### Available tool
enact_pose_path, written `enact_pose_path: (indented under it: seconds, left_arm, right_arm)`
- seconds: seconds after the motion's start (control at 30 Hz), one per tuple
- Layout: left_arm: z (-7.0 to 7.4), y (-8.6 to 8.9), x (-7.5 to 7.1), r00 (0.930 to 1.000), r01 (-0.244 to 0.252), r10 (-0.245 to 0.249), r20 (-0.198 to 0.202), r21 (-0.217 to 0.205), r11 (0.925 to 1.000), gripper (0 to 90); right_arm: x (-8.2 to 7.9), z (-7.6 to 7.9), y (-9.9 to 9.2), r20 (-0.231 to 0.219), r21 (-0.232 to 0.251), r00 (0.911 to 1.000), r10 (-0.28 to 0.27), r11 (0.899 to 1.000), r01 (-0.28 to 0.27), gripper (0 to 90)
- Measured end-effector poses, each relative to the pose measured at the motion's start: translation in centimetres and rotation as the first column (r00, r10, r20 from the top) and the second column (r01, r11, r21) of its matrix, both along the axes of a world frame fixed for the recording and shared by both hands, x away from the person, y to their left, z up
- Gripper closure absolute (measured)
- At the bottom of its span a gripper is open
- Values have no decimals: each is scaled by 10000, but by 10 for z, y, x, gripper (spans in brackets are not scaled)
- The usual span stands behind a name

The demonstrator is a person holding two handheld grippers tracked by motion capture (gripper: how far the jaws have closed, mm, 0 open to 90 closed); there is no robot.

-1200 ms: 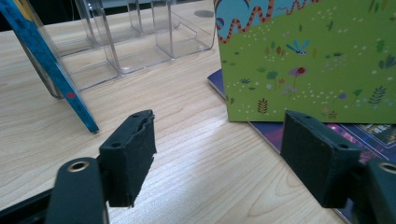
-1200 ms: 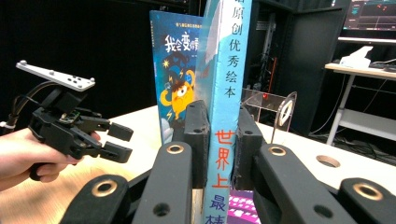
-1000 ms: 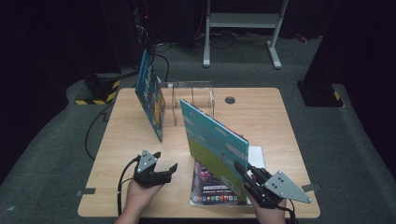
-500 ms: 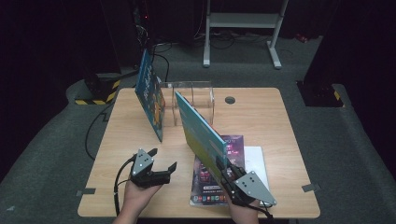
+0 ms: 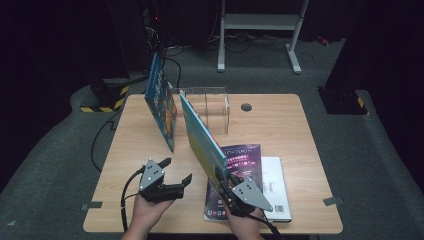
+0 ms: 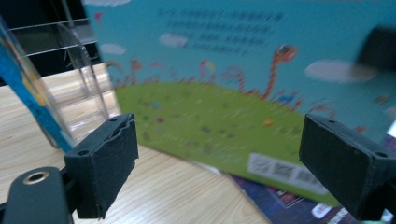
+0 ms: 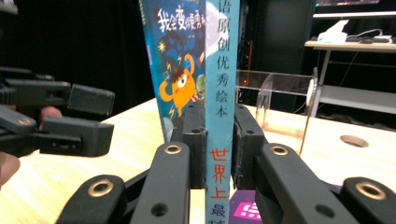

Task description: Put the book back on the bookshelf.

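Two grippers work near the table's (image 5: pixel 280 107) front edge. The right gripper (image 5: pixel 226 181) clamps the teal book (image 5: pixel 200 140) by its spine, upright, and has swung it leftward toward the clear rack (image 5: pixel 210 107) at the back. The left gripper (image 5: pixel 172 172), jaws just spread wide and empty, has lifted beside it, probably ready to steady the book.

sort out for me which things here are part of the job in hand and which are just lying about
In the job:
- teal picture book, clamped upright in the right hand-held gripper
- clear acrylic rack
- blue book leaning at the rack
- left hand-held gripper, open

Lying about:
- purple book
- white book under it
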State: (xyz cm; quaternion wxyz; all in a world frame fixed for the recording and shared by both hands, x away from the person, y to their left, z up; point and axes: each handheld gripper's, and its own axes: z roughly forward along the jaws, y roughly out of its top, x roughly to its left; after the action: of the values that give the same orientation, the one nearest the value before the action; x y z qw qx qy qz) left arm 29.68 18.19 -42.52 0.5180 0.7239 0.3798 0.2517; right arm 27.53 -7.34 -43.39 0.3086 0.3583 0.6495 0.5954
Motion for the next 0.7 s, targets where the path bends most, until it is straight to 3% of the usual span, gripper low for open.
enact_pose_path:
  seconds: [0.1,0.27,0.43,0.7]
  left_arm:
    - [3,-2,-1,9999,95,-94,64,-66,9999,120]
    - [11,-10,-4,9990,410,-399,220,-527,9978,120]
    - [23,-22,-12,9948,802,-751,690,-744,9940,119]
    - [36,-36,-16,9899,1070,-957,1046,-1090,9883,104]
  right_arm:
    - [2,-2,4,-36,-50,10000,61,10000,-61,783]
    - [4,-6,13,-29,-123,9999,157,9998,-157,782]
    - [6,-8,17,-9,-97,9998,176,9998,-176,779]
    - [6,-10,21,12,0,9998,204,9998,-204,774]
